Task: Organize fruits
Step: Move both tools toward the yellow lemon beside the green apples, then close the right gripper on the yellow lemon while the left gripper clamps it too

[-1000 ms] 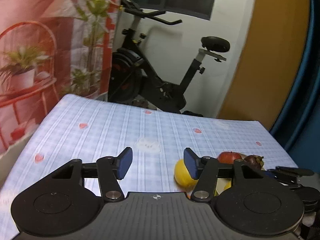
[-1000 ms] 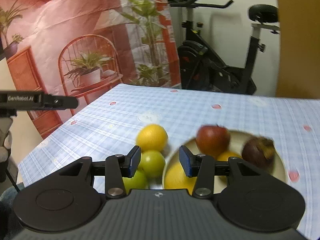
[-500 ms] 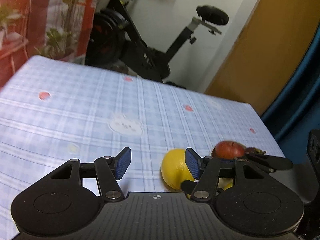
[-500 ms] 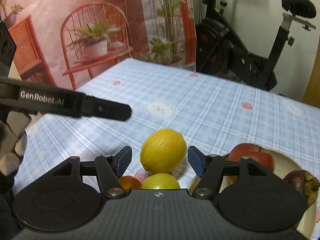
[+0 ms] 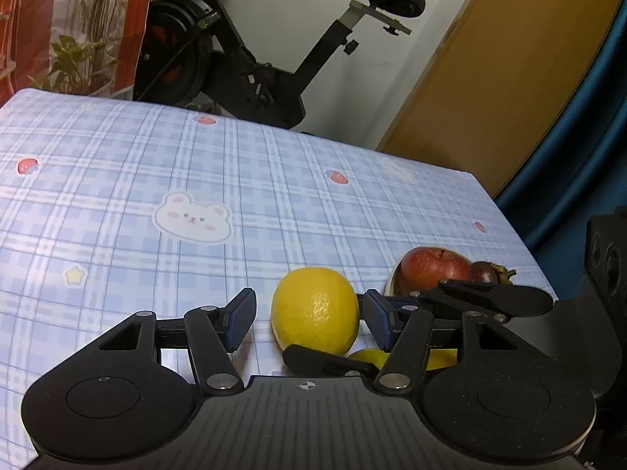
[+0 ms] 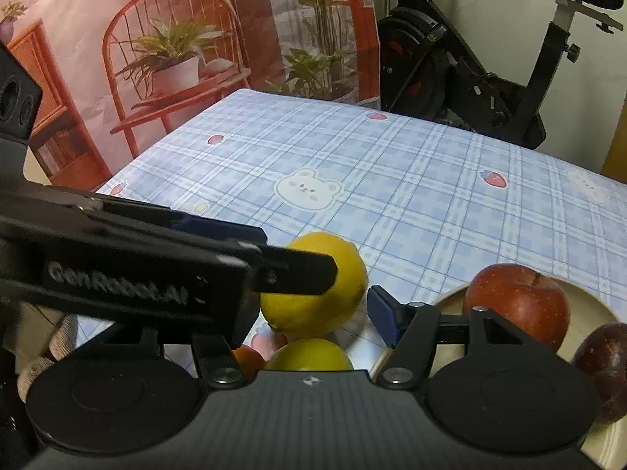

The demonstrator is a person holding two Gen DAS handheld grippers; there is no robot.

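Observation:
A yellow lemon (image 5: 315, 315) (image 6: 313, 293) lies on the blue checked tablecloth (image 5: 196, 180). My left gripper (image 5: 309, 321) stands open with the lemon between its blue pads, neither pad touching it. The right gripper (image 6: 309, 313) also straddles the lemon; its jaws are closing, with a small gap still showing at the right pad (image 6: 382, 313). Its left finger is hidden behind the left gripper's body (image 6: 156, 258), which crosses in front. In a cream bowl (image 6: 588, 297) at the right sit a red apple (image 6: 517, 301) and a dark mangosteen (image 6: 603, 368).
A yellow-green fruit (image 6: 309, 356) and an orange one (image 6: 247, 360) lie just under the lemon, close to the camera. An exercise bike (image 5: 254, 58) stands behind the table's far edge. A printed backdrop (image 6: 156, 58) hangs to the left.
Both grippers came down and closer to the lemon. The right jaws opened wider and now straddle it. The left gripper's body has slid across the right wrist view.

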